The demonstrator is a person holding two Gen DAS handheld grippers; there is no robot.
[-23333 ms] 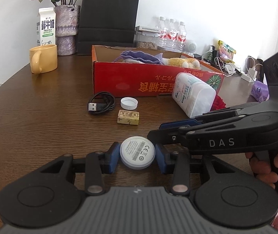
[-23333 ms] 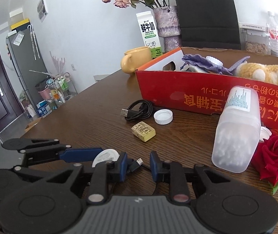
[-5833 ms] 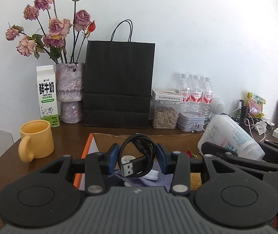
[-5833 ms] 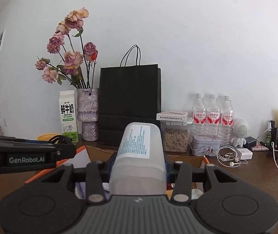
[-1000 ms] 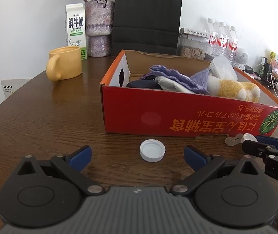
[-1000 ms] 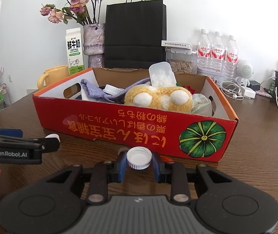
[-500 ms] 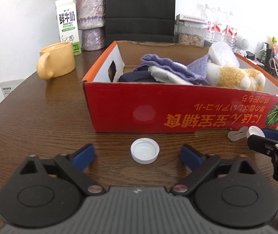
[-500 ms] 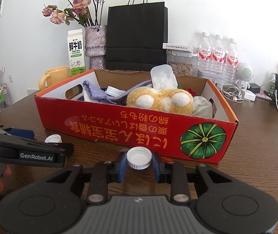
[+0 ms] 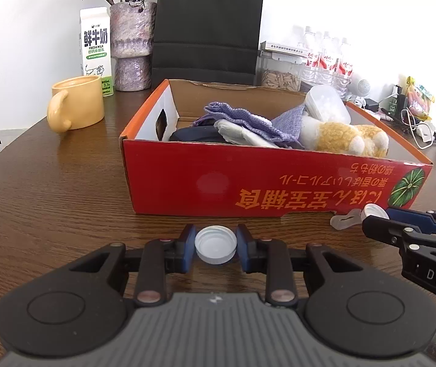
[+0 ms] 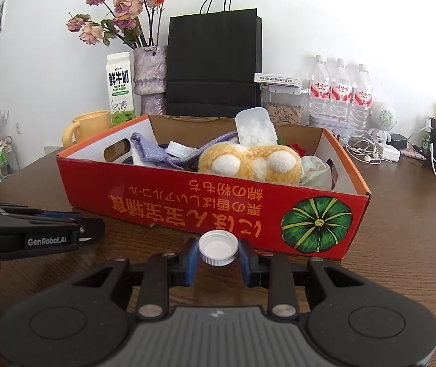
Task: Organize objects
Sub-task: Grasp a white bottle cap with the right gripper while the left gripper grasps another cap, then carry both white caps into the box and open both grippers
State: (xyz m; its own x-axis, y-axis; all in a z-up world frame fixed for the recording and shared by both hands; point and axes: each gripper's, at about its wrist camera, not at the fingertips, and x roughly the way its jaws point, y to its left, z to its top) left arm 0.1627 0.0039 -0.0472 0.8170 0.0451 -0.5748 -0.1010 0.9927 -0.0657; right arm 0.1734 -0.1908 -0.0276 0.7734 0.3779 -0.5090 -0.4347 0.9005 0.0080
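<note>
Milk carton (image 9: 95, 49), far left by the vase: large "鲜牛奶", under it "FRESH MILK"; green band text too small to read. Red box (image 9: 248, 180), near front wall: orange Japanese print, upside down, not legible enough to quote; green pumpkin graphic at its right end. Right gripper (image 9: 375, 217) body, seen from left wrist: "DAS". Left gripper (image 10: 83, 235) body, seen from right wrist: "GenRobot.AI". Water bottles (image 10: 340, 87), far right: red labels, unreadable.

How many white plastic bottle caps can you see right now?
3: one white plastic bottle cap in the left claw, one in the right claw, one inside the red cardboard box. More may be hidden there.
</note>
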